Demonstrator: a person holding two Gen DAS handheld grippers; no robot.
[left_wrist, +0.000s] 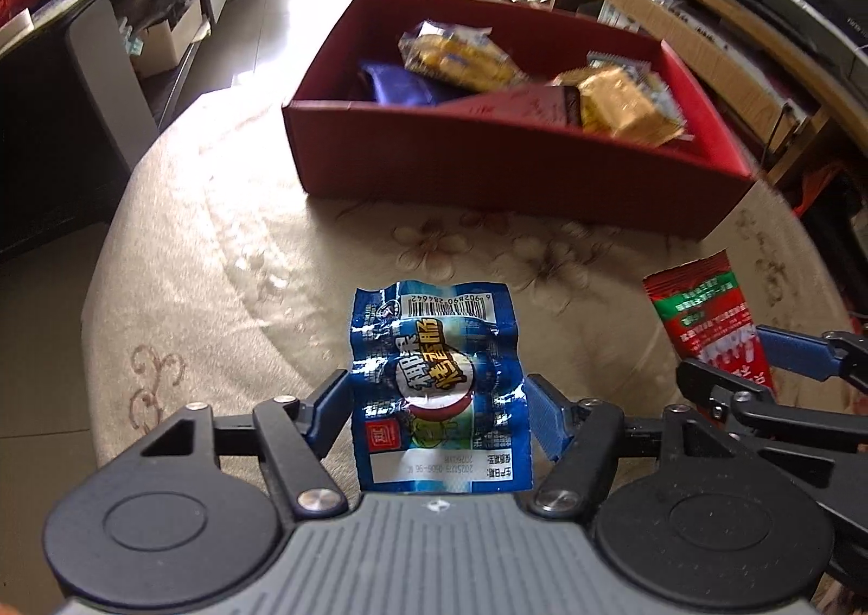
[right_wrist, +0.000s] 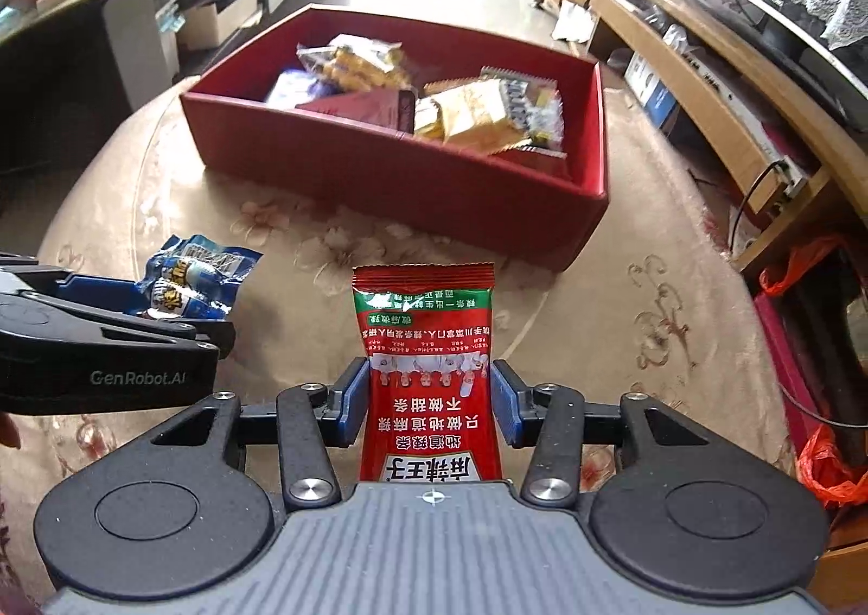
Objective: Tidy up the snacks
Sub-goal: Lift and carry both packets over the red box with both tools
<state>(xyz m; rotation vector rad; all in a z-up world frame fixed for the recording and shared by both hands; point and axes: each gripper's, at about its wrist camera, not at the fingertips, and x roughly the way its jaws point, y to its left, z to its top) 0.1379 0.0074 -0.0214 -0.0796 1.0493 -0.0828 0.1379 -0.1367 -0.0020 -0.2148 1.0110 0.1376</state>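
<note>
Left wrist view: blue packet clamped between left gripper pads.

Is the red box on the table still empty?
No, the red box already holds several snack packets, among them yellow packets and a dark blue one.

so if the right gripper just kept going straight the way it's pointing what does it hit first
Probably the near wall of the red box. The right gripper, shut on the red snack packet, points over bare tablecloth toward it. Depth is unclear; angled downward, it might touch the cloth first.
</note>
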